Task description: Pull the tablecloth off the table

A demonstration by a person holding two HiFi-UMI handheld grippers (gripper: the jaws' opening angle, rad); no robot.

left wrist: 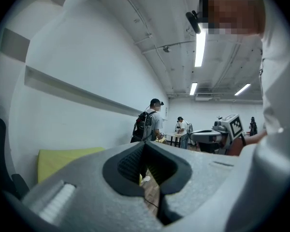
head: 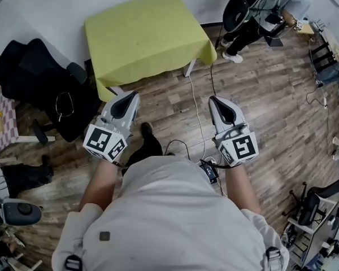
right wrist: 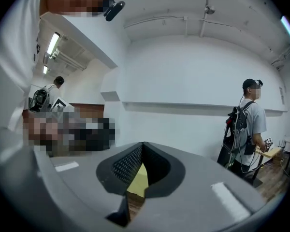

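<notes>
Nearest in the head view is the wearer's white shirt (head: 175,213), with both bare forearms reaching forward over the wooden floor (head: 271,100). The left gripper (head: 126,99) is held at the left and the right gripper (head: 218,103) at the right, level with each other and well apart, both pointing away toward the far table. In the left gripper view the jaws are pressed together at their tips with nothing caught between them, and the right gripper view shows the same: tips meeting, nothing pinched. Between the two grippers a thin white cable (head: 203,123) runs across the floorboards toward the table. Beyond them, and apart from both grippers, stands the table (head: 189,68), of which only a white leg shows at its near right corner. The yellow-green tablecloth (head: 147,35) lies spread flat over the top and hangs down the near and right sides, covering it fully. To the left of the table sits a black office chair (head: 39,81). The white wall (head: 51,4) runs just behind the table. At the far right, a person with a backpack (head: 260,13) stands on the floor, well away from the table.
</notes>
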